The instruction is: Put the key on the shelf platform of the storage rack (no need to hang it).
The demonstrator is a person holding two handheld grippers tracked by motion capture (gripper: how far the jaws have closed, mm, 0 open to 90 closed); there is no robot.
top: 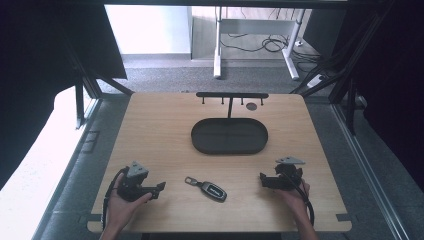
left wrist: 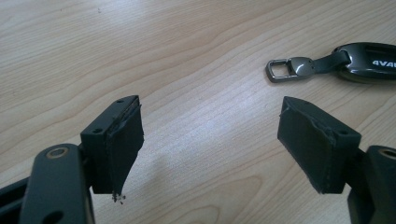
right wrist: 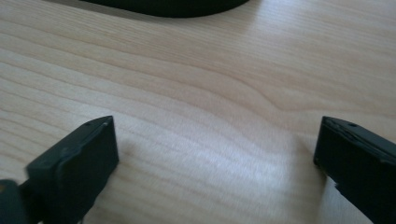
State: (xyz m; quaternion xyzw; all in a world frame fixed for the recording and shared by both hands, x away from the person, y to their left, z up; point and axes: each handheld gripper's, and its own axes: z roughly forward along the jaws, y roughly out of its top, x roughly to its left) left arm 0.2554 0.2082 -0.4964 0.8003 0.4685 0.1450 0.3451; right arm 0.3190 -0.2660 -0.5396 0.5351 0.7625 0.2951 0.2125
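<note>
Hand-held gripper pair, left [top: 161, 187] and right [top: 262, 178], both gape beside one key fob [top: 213, 190]

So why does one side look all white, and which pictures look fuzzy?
High view: daylight washes the floor at the left to bare white, while the corners go dark. Left gripper view: the car key is fairly sharp, with a soft sheen on the wood. Right gripper view: the near tool tips blur slightly; the tray is dark.
</note>
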